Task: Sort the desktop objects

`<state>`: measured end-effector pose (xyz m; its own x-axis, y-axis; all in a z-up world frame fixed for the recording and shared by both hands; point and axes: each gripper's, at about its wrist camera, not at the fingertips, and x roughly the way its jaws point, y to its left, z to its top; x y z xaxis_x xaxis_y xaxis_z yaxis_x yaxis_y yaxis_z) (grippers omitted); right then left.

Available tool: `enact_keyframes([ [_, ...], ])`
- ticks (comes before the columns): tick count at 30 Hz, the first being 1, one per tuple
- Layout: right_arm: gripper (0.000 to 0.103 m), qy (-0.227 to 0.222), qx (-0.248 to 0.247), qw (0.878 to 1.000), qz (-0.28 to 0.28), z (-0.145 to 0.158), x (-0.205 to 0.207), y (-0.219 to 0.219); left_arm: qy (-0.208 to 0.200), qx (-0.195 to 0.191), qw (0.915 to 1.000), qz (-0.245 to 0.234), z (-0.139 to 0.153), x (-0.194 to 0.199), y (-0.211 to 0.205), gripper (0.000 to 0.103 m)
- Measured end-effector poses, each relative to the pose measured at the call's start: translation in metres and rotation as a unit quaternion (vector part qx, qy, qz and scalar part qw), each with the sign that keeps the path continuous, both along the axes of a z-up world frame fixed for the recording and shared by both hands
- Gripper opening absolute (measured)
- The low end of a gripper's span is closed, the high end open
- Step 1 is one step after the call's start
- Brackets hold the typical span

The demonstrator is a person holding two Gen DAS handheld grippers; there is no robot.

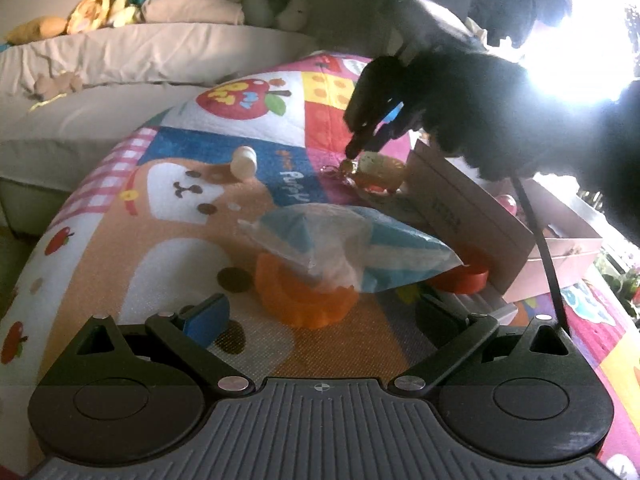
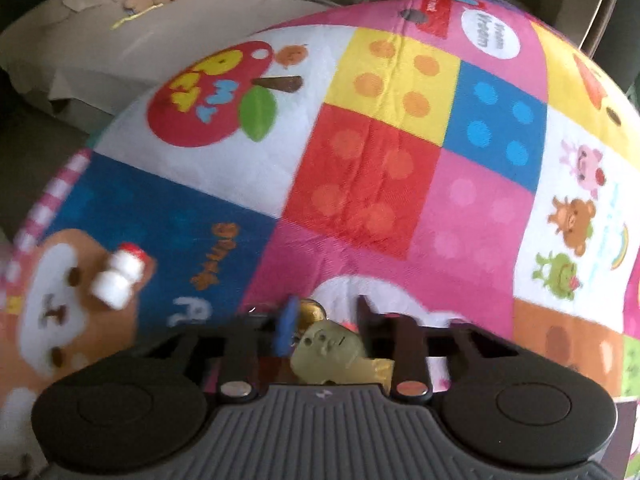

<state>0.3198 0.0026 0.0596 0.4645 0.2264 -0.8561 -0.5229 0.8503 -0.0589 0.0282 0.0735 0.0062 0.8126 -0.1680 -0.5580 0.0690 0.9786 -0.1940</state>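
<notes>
On the patchwork mat (image 2: pixel 360 168), the right hand-held gripper (image 2: pixel 326 322) clamps a keychain charm (image 2: pixel 328 350); the left hand-held gripper (image 1: pixel 320 312) gapes empty.

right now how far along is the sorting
Early. The pink box already holds a few items. The right gripper has closed around the green keychain charm. Still loose on the mat: small white bottle, plastic bag, orange tape rolls.

The plastic bag (image 1: pixel 352 248) covers the top of the orange tape roll (image 1: pixel 308 300) beneath it. In the right wrist view, the pale green keychain charm (image 2: pixel 332 350) is partly hidden by the right gripper (image 2: pixel 324 328), and the small white bottle (image 2: pixel 118 276) is blurred. Window glare washes out the pink box's (image 1: pixel 560 252) far side.
</notes>
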Motion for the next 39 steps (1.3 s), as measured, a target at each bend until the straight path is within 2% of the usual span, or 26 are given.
enact_keyframes([
  [3, 0.020, -0.011, -0.006, 1.000, 0.022, 0.007, -0.017, 0.001, -0.001, 0.002, 1.0000, 0.001, 0.000, 0.001, 0.000, 0.102],
  [5, 0.020, -0.002, 0.007, 0.999, 0.034, 0.014, -0.029, -0.001, 0.000, 0.003, 1.0000, 0.001, 0.000, 0.001, -0.001, 0.102],
  [7, 0.020, 0.032, 0.028, 0.998, 0.042, 0.018, -0.037, -0.004, 0.001, 0.004, 1.0000, 0.002, -0.001, 0.002, -0.001, 0.102],
  [10, 0.020, 0.112, 0.069, 0.989, 0.068, 0.020, -0.059, -0.013, 0.003, 0.003, 1.0000, 0.003, -0.001, 0.002, -0.001, 0.102],
  [11, 0.020, 0.114, 0.079, 0.987, 0.082, 0.025, -0.068, -0.016, 0.002, 0.003, 1.0000, 0.004, -0.001, 0.002, 0.000, 0.102],
  [12, 0.022, 0.090, 0.084, 0.988, 0.093, 0.031, -0.080, -0.020, 0.001, 0.004, 1.0000, 0.005, -0.001, 0.002, 0.000, 0.102],
  [14, 0.039, 0.041, 0.084, 0.991, 0.092, 0.041, -0.091, -0.028, 0.003, 0.008, 1.0000, 0.005, -0.001, 0.003, -0.001, 0.102],
  [15, 0.056, 0.028, 0.084, 0.992, 0.085, 0.043, -0.092, -0.031, 0.005, 0.009, 0.9999, 0.005, -0.001, 0.003, -0.002, 0.102],
  [16, 0.066, 0.018, 0.080, 0.993, 0.080, 0.043, -0.091, -0.032, 0.007, 0.009, 0.9999, 0.006, -0.001, 0.004, -0.001, 0.102],
  [20, 0.066, 0.020, 0.058, 0.996, 0.064, 0.027, -0.078, -0.023, 0.007, 0.008, 0.9999, 0.007, -0.001, 0.004, -0.001, 0.102],
  [23, 0.067, 0.009, 0.017, 0.998, 0.063, 0.008, -0.068, -0.012, 0.006, 0.007, 0.9999, 0.007, -0.001, 0.004, -0.001, 0.102],
  [26, 0.070, 0.032, -0.005, 0.997, 0.073, -0.009, -0.057, -0.002, 0.006, 0.006, 0.9999, 0.007, -0.001, 0.004, -0.001, 0.102],
  [28, 0.075, 0.022, -0.025, 0.995, 0.092, -0.015, -0.058, 0.005, 0.006, 0.004, 1.0000, 0.006, -0.001, 0.004, 0.000, 0.102],
  [30, 0.076, 0.024, -0.034, 0.994, 0.102, -0.020, -0.060, 0.009, 0.005, 0.001, 1.0000, 0.005, -0.001, 0.004, 0.000, 0.102],
  [32, 0.071, 0.013, -0.053, 0.993, 0.107, -0.023, -0.065, 0.013, 0.005, -0.002, 1.0000, 0.005, -0.001, 0.003, 0.000, 0.102],
  [33, 0.061, 0.004, -0.059, 0.992, 0.111, -0.022, -0.068, 0.012, 0.004, -0.004, 1.0000, 0.005, -0.001, 0.003, 0.001, 0.103],
  [34, 0.047, -0.002, -0.062, 0.992, 0.112, -0.020, -0.072, 0.009, 0.004, -0.005, 1.0000, 0.005, -0.001, 0.003, 0.001, 0.103],
  [37, 0.047, 0.033, -0.015, 0.994, 0.107, -0.008, -0.076, -0.008, 0.005, -0.004, 1.0000, 0.005, -0.001, 0.002, 0.001, 0.103],
  [39, 0.047, 0.052, -0.002, 0.993, 0.109, -0.005, -0.085, -0.015, 0.006, -0.004, 1.0000, 0.005, -0.001, 0.002, 0.001, 0.103],
])
